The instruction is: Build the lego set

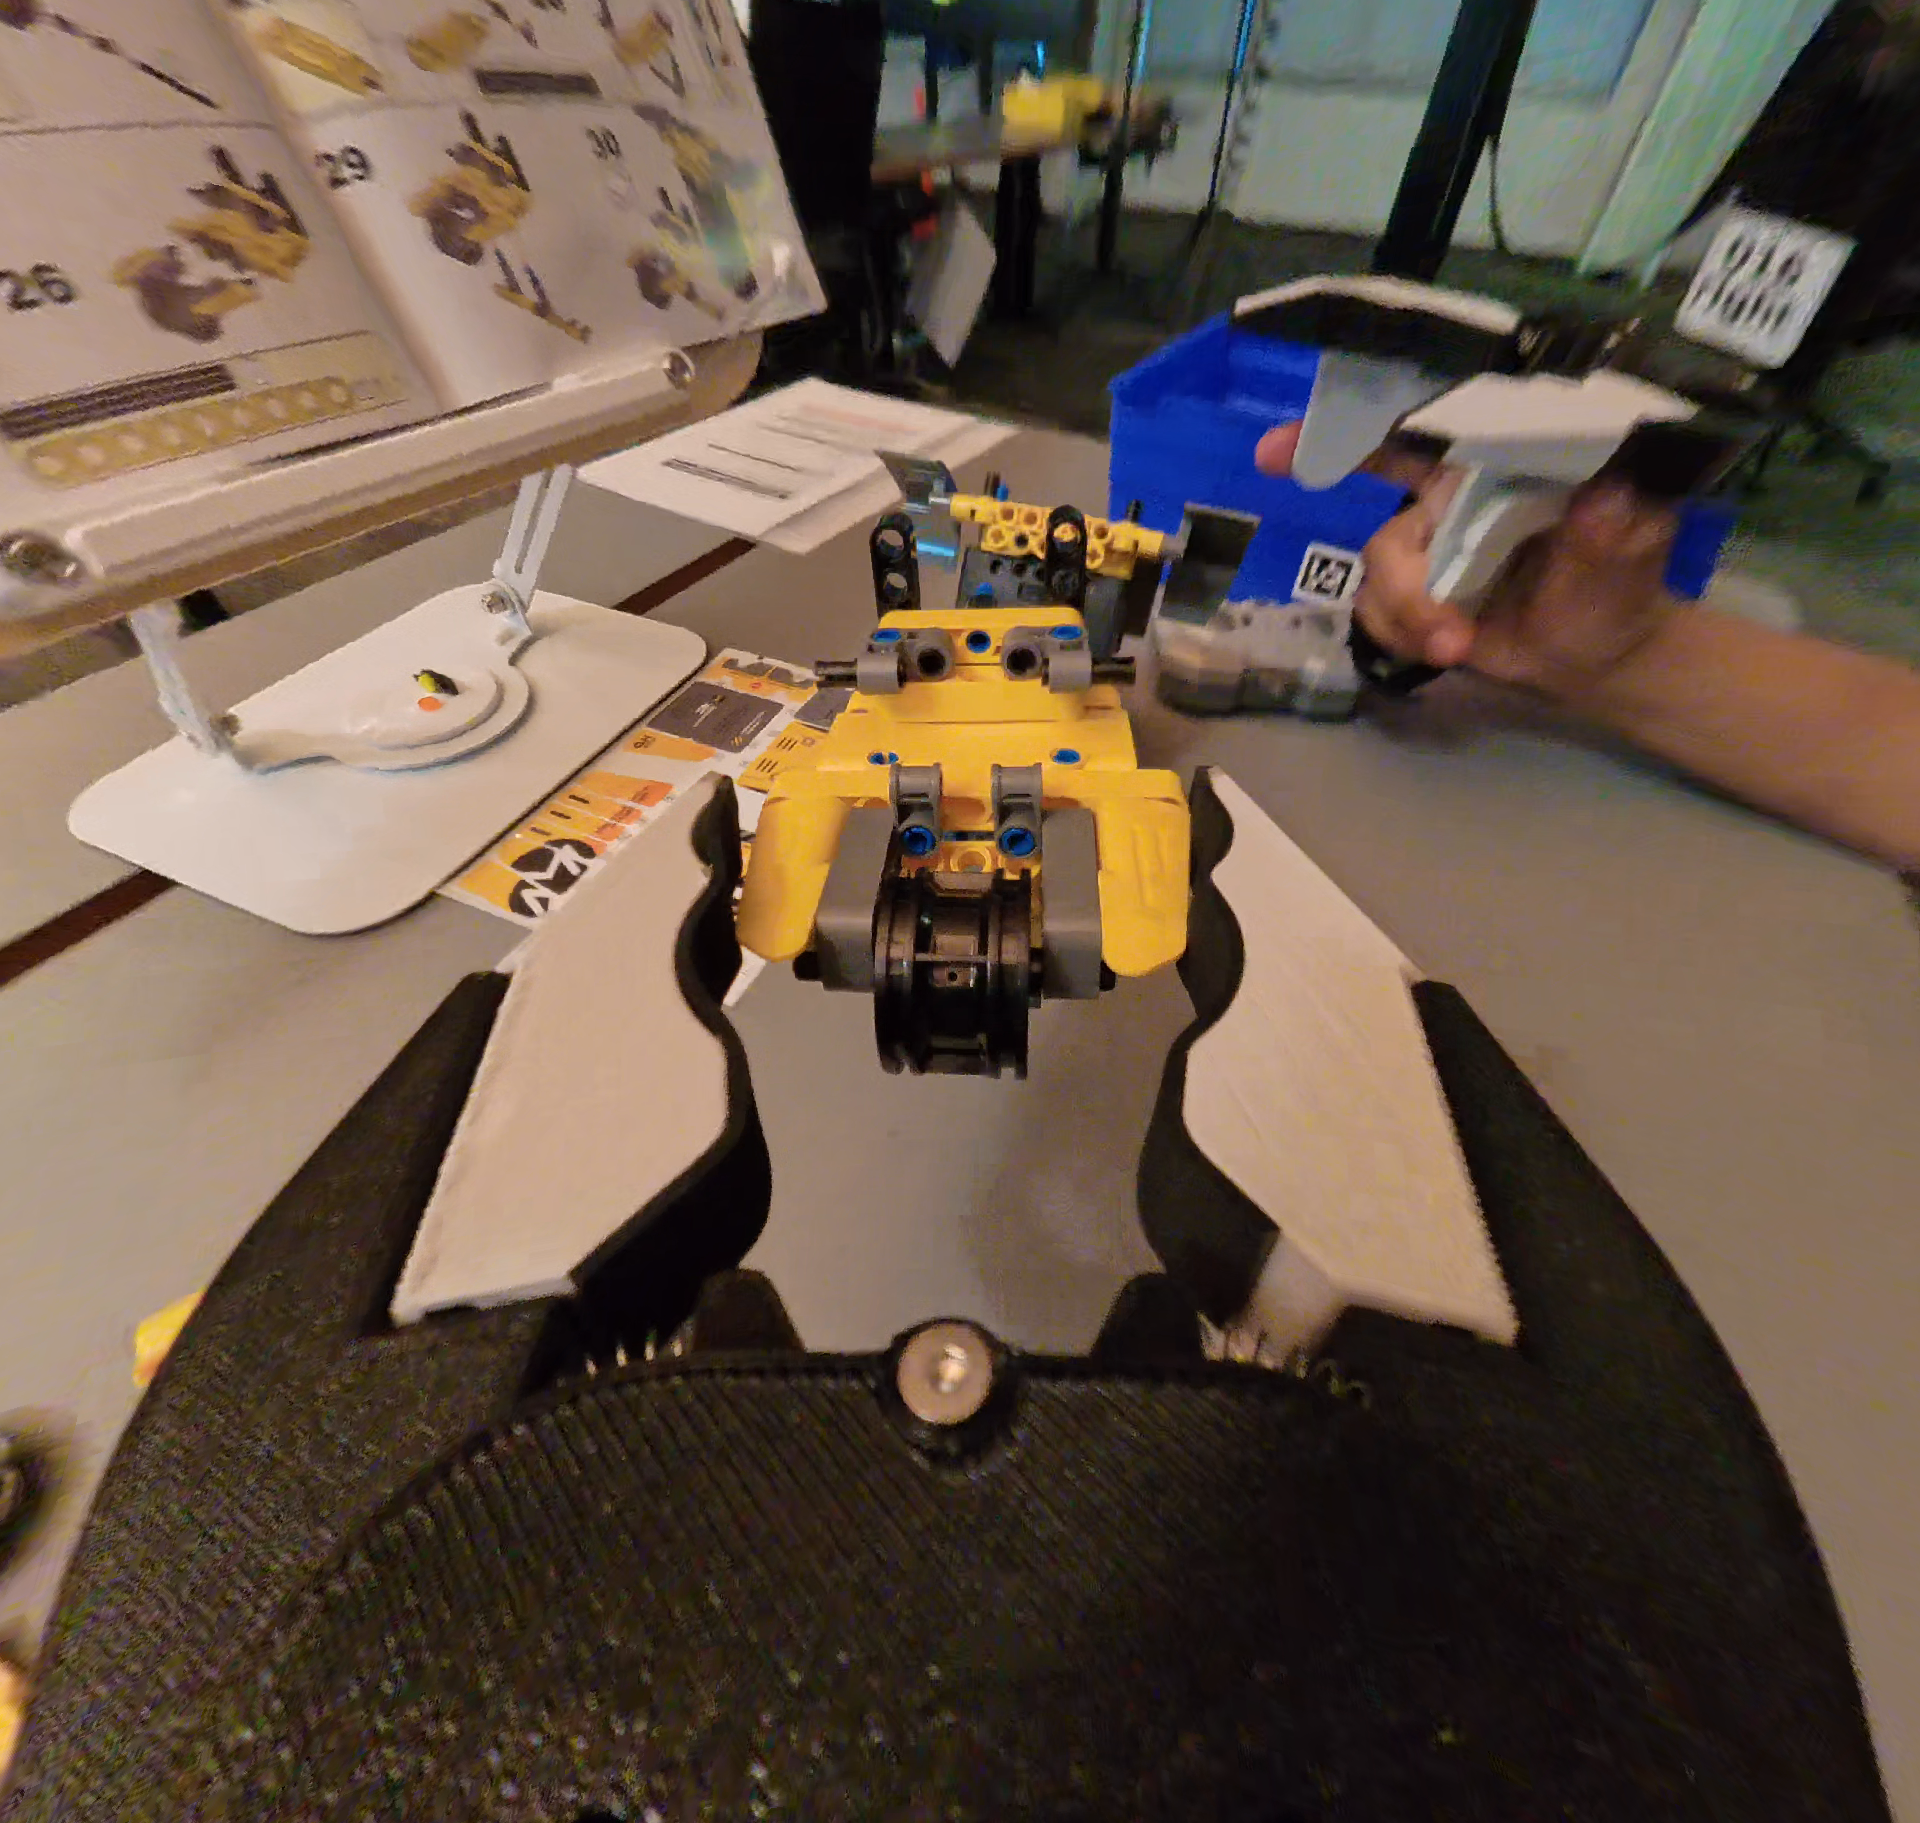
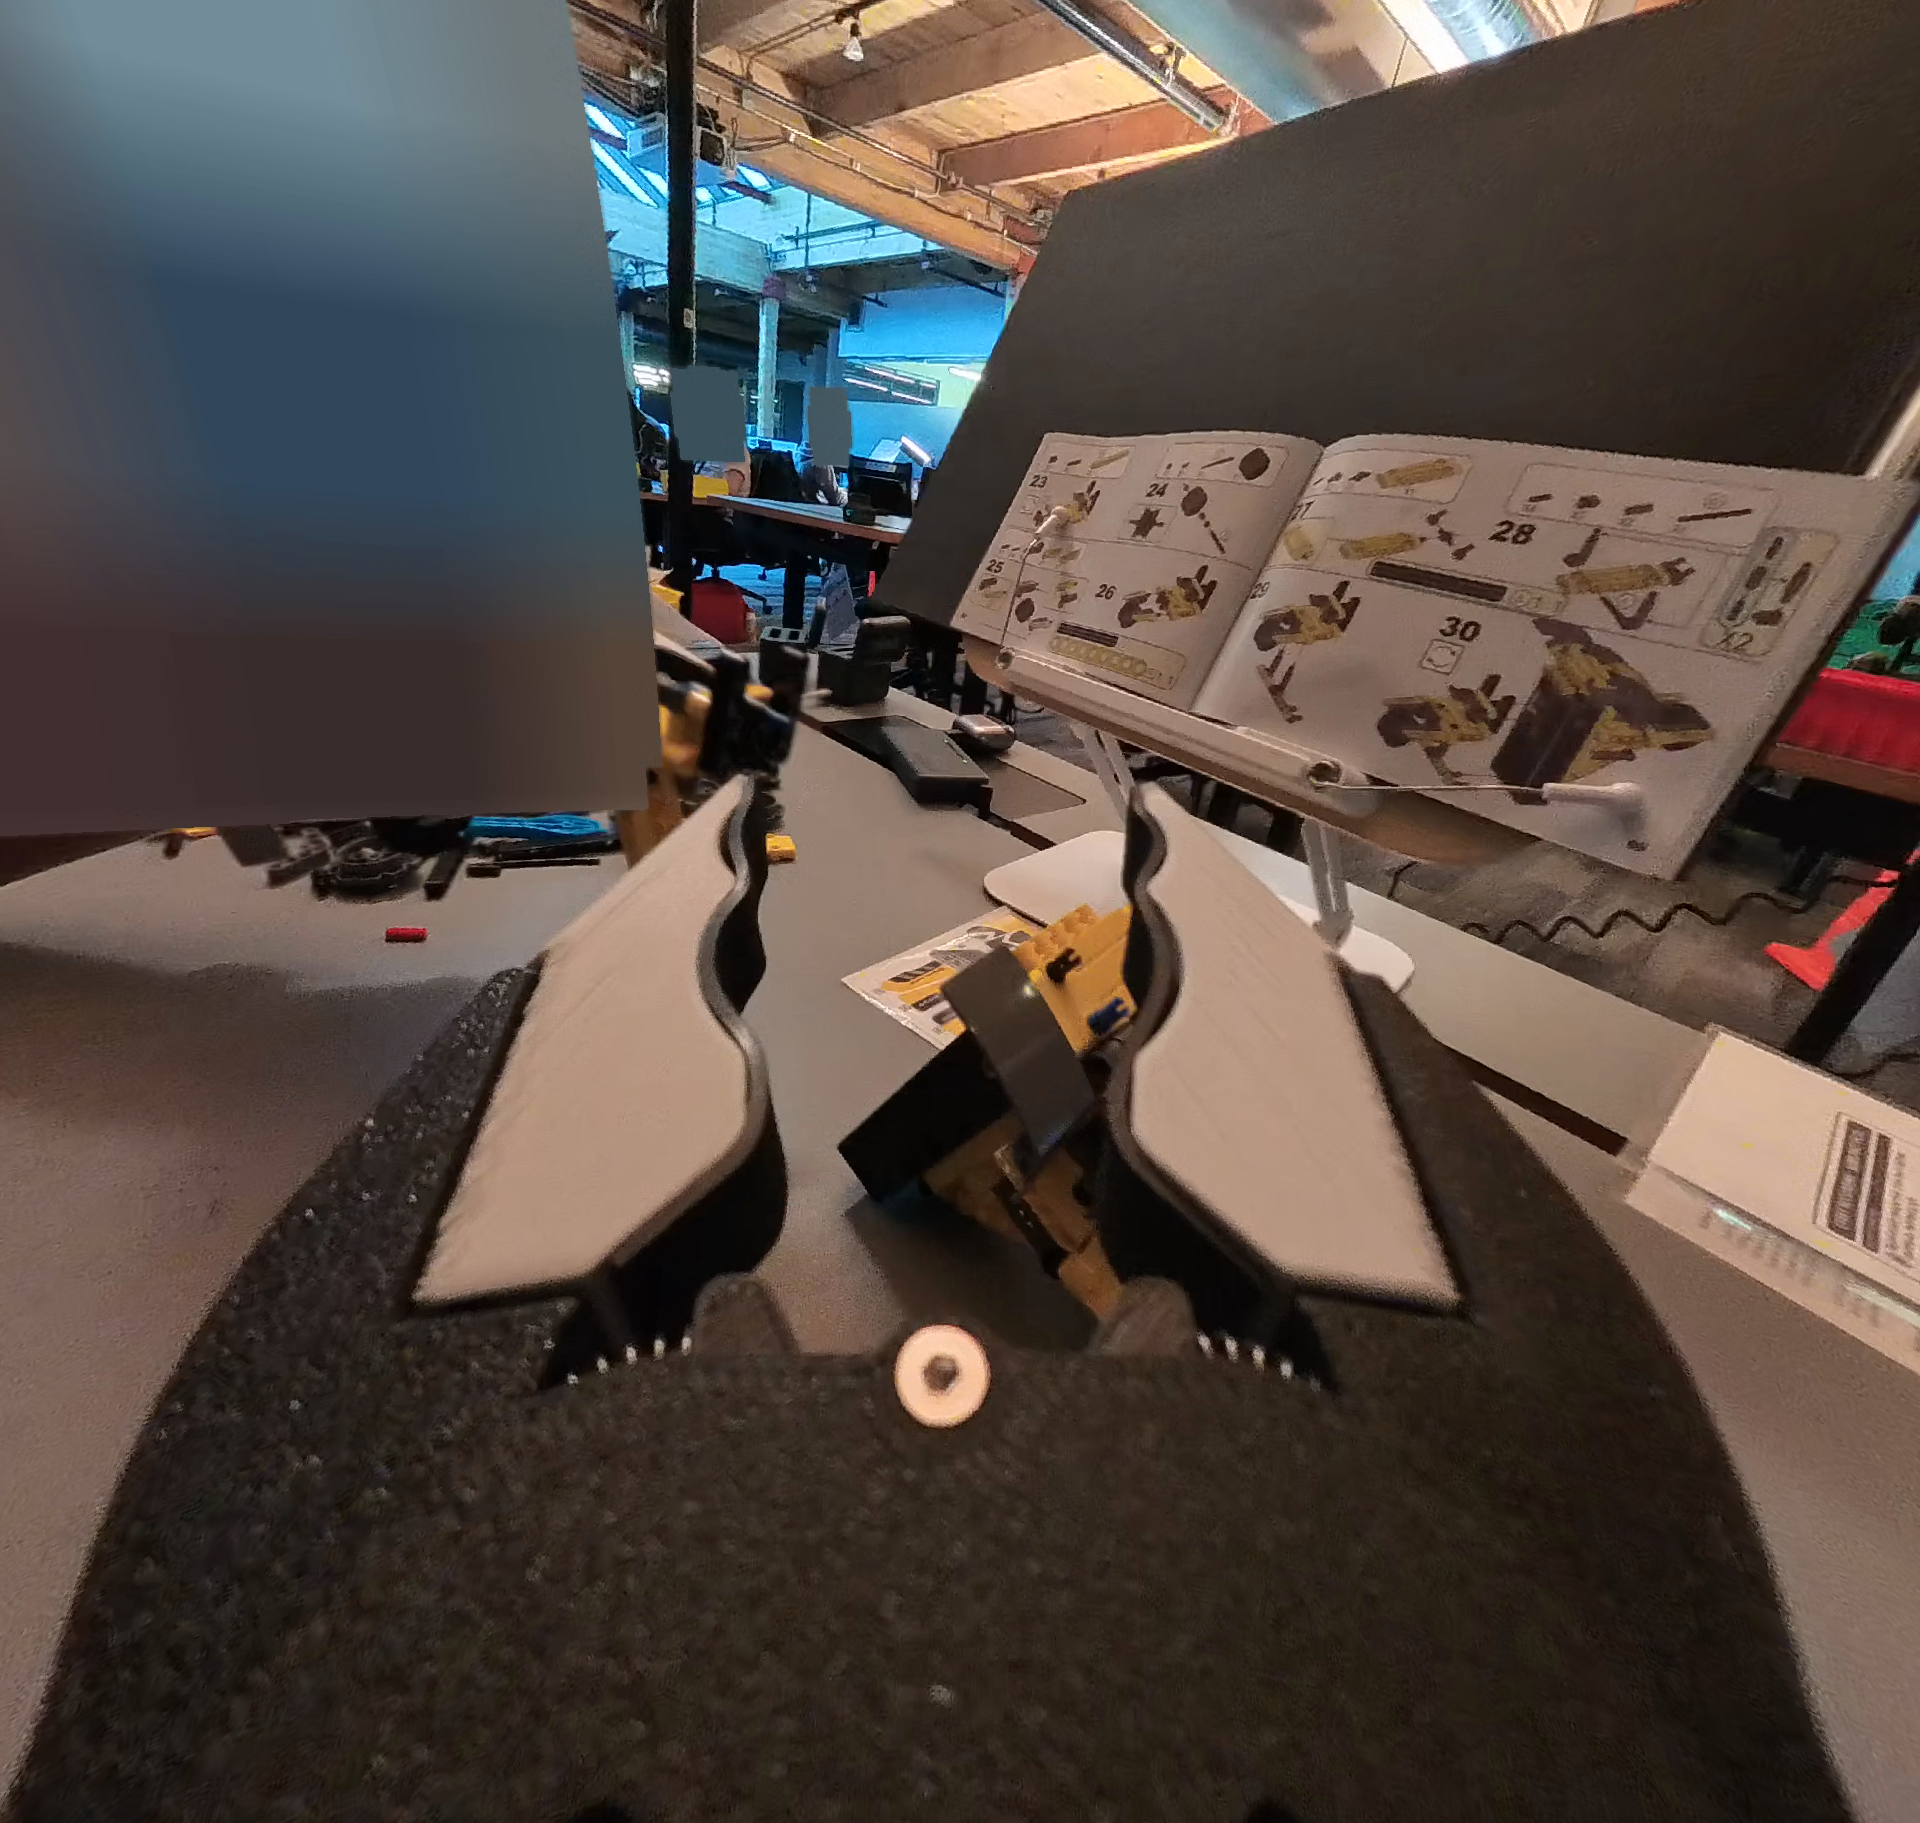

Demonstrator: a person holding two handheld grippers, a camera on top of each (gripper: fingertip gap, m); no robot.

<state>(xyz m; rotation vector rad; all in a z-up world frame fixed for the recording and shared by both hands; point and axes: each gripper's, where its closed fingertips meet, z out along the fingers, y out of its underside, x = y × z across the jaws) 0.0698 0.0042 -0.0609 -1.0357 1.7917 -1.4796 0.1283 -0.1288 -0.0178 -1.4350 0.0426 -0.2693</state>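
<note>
The left gripper [image 1: 961,859] has its jaws closed on the yellow model [image 1: 966,786], one finger pressed to each flank of its near end, holding it clear of the tabletop [image 1: 1558,994]. The model's long axis runs straight away from the camera along the fingers; its black wheel [image 1: 954,978] hangs at the near end, and its far end with black and yellow beams points toward the blue bin [image 1: 1205,423]. Below and to the left lie a sticker sheet [image 1: 613,817] and the white base of a stand [image 1: 343,786] that carries an open booklet [image 1: 343,163]. Beyond, to the right, a hand [image 1: 1507,578] holds the right gripper [image 1: 1247,610] low by a small grey piece, in front of the bin. In the right wrist view the right gripper [image 2: 940,828] has its jaws wide apart and holds nothing; a yellow and black sub-assembly [image 2: 1018,1087] lies tilted on the tabletop beneath the gap, close to the right finger, though whether it touches cannot be told. Past it sits the booklet on its stand, and loose parts [image 2: 416,859] lie scattered far left.
</note>
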